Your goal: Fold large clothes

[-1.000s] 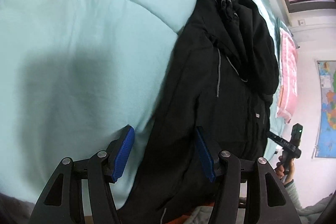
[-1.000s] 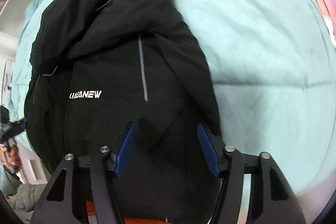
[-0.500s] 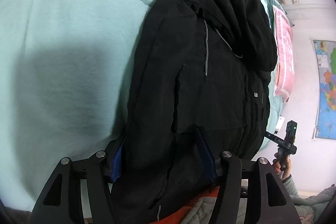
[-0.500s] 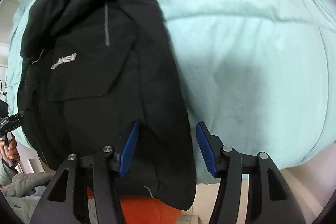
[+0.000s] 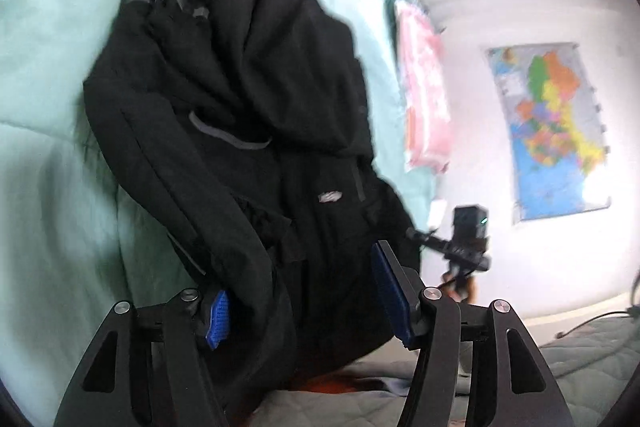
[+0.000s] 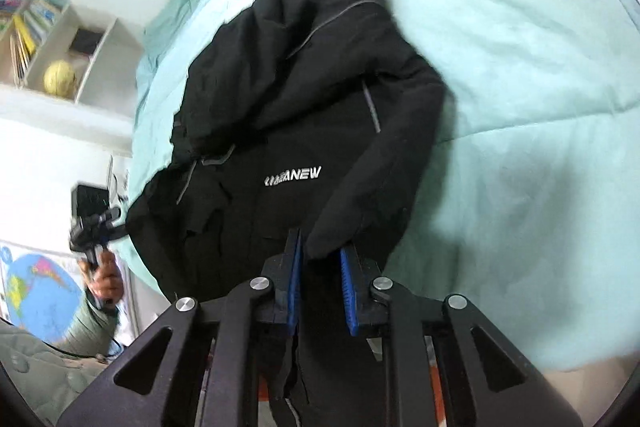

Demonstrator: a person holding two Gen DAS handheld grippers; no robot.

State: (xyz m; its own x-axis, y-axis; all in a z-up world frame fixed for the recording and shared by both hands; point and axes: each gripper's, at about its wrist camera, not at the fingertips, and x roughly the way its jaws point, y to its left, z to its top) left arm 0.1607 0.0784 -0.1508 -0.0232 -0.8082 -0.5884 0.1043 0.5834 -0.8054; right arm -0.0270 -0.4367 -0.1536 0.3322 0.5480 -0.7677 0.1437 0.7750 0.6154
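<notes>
A large black hooded jacket [image 5: 248, 115] with grey trim and a white chest logo lies on a mint green quilt [image 5: 52, 195]; it also shows in the right wrist view [image 6: 304, 131]. My left gripper [image 5: 304, 303] is open, its blue pads wide apart, with the jacket's lower hem bunched between and over them. My right gripper [image 6: 320, 287] has its pads closed to a narrow gap on a fold of the jacket's right sleeve or hem and lifts it. The left gripper also shows from the right wrist view [image 6: 96, 223], held in a hand.
A pink pillow [image 5: 424, 95] lies at the bed's far side. A wall map [image 5: 552, 131] hangs on the white wall. A shelf [image 6: 52, 55] with books and a yellow ball stands beside the bed. The quilt [image 6: 540, 107] spreads wide to the right of the jacket.
Both grippers have lifted and tilted up with the jacket's lower edge, bunching it. The right gripper has closed from wide open onto the cloth. The left pads remain apart.
</notes>
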